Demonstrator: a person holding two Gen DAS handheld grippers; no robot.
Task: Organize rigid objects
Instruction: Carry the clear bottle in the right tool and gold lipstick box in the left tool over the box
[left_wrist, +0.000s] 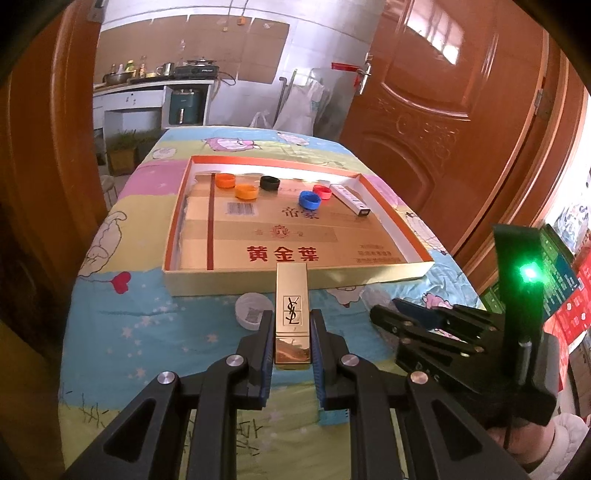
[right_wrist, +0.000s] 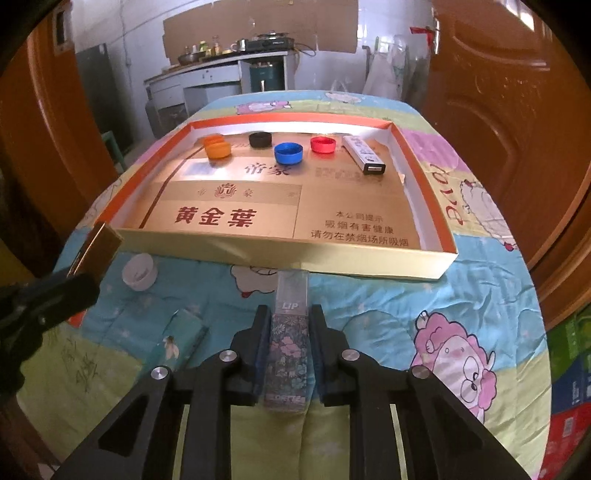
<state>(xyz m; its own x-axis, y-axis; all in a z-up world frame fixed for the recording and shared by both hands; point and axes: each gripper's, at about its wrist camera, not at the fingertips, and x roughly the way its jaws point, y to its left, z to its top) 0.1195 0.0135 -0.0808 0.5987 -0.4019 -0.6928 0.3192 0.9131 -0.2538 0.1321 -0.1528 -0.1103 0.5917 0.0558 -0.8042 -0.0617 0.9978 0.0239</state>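
Observation:
My left gripper (left_wrist: 291, 321) is shut on a gold YSL lipstick box (left_wrist: 291, 306), held above the cloth just before the tray's near wall. My right gripper (right_wrist: 289, 317) is shut on a clear floral lip-product box (right_wrist: 290, 332), also in front of the tray. The shallow gold cardboard tray (left_wrist: 295, 282) holds two orange caps (left_wrist: 246, 192), a black cap (left_wrist: 269, 182), a blue cap (left_wrist: 309, 200), a red cap (left_wrist: 322, 191) and a white slim box (left_wrist: 351, 199) along its far side. The tray also shows in the right wrist view (right_wrist: 280, 251).
A white cap (left_wrist: 251, 310) lies on the cartoon-print cloth left of the gold box; it also shows in the right wrist view (right_wrist: 139, 271). A small teal box (right_wrist: 181, 339) lies on the cloth. Wooden doors stand on both sides. A kitchen counter is behind the table.

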